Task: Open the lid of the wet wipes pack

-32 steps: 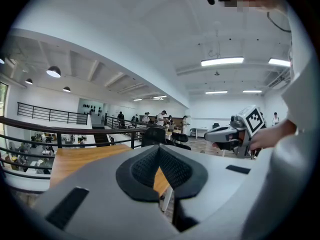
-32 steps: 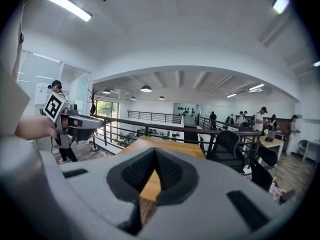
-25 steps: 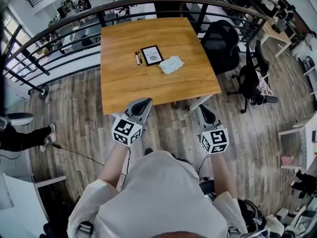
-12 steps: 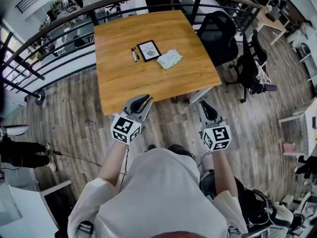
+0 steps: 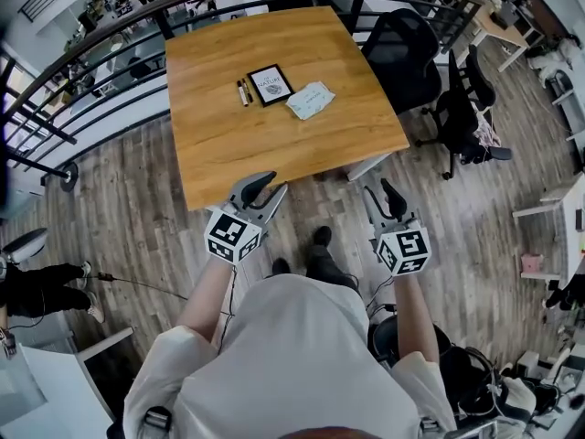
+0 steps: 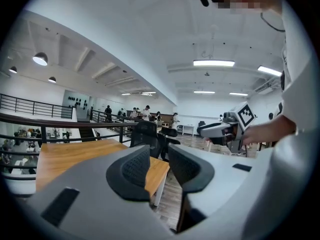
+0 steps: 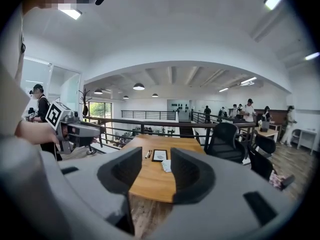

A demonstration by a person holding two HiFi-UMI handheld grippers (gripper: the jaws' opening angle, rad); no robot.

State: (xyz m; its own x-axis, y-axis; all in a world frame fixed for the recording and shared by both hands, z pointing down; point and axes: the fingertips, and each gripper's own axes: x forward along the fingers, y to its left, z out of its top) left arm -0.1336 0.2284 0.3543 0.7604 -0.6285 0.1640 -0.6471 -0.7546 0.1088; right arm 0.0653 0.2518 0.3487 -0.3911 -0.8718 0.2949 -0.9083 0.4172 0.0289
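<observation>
Your left gripper (image 5: 265, 187) hangs by the near edge of the wooden table (image 5: 274, 149), marker cube twd you. Its jaws have just been opening and stand apart, w/ nothing btwn the pads. On the table's far half, l to r: two pens (image 5: 243, 92) side by side, a black-framed card (image 5: 271, 85) just beside them, then the wet wipes pack (image 5: 311, 100). The pack lies flat at a slant nr the card's right corner, well apart from both grippers. The lid is too small to read. Your right gripper (image 5: 382, 193) sits off the table's near right corner, over the wood floor (image 5: 137, 199). Its jaws have also just been opening: apart, empty, w/ the pack showing only far off thru the gap. A black office chair (image 5: 402, 58) stands at the table's right side.
</observation>
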